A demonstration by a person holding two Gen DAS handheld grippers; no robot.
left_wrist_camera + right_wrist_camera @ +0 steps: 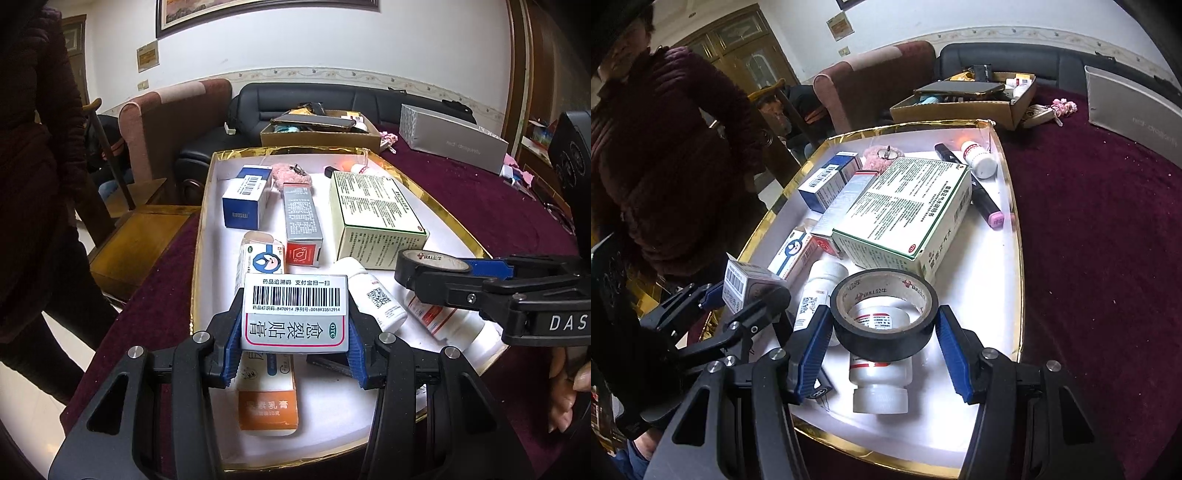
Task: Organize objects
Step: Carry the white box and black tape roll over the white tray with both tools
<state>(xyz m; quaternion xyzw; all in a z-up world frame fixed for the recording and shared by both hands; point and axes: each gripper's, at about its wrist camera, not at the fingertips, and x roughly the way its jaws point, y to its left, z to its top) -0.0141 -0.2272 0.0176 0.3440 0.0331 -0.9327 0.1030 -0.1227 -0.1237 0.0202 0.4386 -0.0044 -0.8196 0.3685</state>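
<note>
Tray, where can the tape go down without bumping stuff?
Bare white floor lies between the green box and the tray's right rim, nearer than the marker. Another strip runs beside the blue box, along the left rim. The middle is crowded.

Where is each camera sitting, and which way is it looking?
Left wrist: sits on the left tool, looks across the gold-rimmed tray toward the sofa; shows its fingers clamping a small plaster box, plus the right tool.
Right wrist: sits on the right tool, looks down into the tray; its fingers flank a tape roll.
Both share the green box.
</note>
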